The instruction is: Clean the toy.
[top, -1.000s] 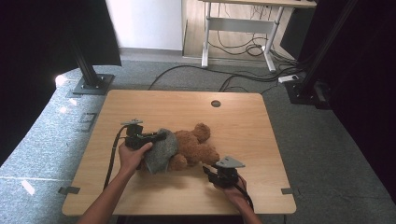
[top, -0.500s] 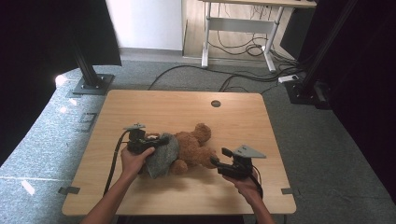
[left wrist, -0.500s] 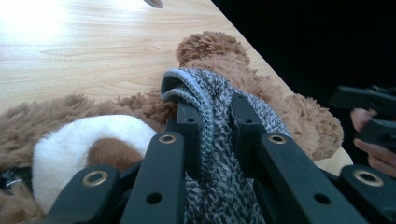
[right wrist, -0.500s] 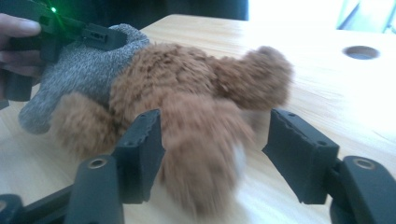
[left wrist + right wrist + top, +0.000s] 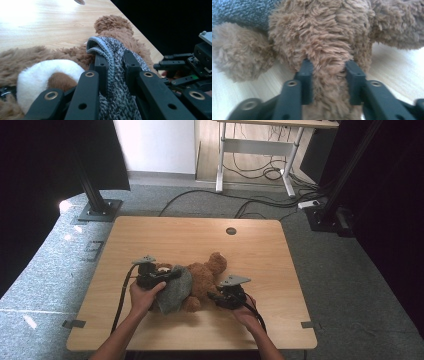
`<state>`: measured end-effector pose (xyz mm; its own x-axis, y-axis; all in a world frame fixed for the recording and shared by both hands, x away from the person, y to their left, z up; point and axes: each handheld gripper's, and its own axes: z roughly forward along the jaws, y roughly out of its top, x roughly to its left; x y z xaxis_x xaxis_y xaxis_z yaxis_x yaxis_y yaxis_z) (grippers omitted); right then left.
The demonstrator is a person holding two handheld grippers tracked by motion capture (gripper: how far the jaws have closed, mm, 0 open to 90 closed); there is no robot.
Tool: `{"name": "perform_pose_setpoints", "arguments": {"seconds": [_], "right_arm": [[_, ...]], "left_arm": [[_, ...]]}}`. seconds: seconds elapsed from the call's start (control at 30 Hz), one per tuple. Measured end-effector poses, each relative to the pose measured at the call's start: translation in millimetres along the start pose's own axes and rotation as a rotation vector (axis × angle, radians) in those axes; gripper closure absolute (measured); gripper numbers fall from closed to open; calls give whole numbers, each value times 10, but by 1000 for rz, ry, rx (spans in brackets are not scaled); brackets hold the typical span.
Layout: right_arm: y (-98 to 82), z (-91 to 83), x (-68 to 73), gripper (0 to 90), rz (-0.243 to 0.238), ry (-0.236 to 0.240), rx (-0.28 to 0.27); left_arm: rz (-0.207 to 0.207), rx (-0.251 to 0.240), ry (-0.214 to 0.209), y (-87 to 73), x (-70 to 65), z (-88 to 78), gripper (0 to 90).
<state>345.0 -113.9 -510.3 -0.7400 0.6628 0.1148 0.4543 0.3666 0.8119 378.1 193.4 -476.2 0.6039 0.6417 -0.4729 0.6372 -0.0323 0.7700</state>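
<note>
While no brand, label or writing reads anywhere, you have one brown teddy bear lying near the middle of the wooden table, wearing one grey knit garment. Your left gripper has its jaws nearly closed, pinching a fold of that garment's ribbed edge beside the bear's white muzzle. Your right gripper has just been closing its jaws, now part open with a furry limb of the bear between the pads, fur pressed against both.
</note>
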Motion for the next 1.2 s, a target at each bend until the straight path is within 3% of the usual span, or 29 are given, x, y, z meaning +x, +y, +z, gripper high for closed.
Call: {"name": "perform_pose_setpoints", "arguments": {"seconds": [0.17, 0.3, 0.43, 0.53, 0.63, 0.77, 1.2], "right_arm": [[-74, -44, 15, 726, 2, -8, -25], [-112, -64, 39, 741, -14, -34, -38], [-138, -93, 23, 751, -18, -66, -42], [-188, -144, -32, 760, 2, -89, -42], [-239, -195, -82, 764, 17, -98, -38], [-304, -254, -92, 766, 27, -107, -36], [-427, -422, -156, 763, 60, -141, -44]], "left_arm": [[-2, -40, 13, -1, 24, -96, 775], [-17, -94, 30, 42, 106, -285, 775], [-14, -123, 109, 68, 230, -496, 775], [-48, -123, 151, 4, 363, -600, 775], [-87, -94, 154, -112, 458, -571, 774], [-89, -78, 147, -188, 438, -456, 772], [-81, -26, 168, -76, 467, -107, 767]]}}
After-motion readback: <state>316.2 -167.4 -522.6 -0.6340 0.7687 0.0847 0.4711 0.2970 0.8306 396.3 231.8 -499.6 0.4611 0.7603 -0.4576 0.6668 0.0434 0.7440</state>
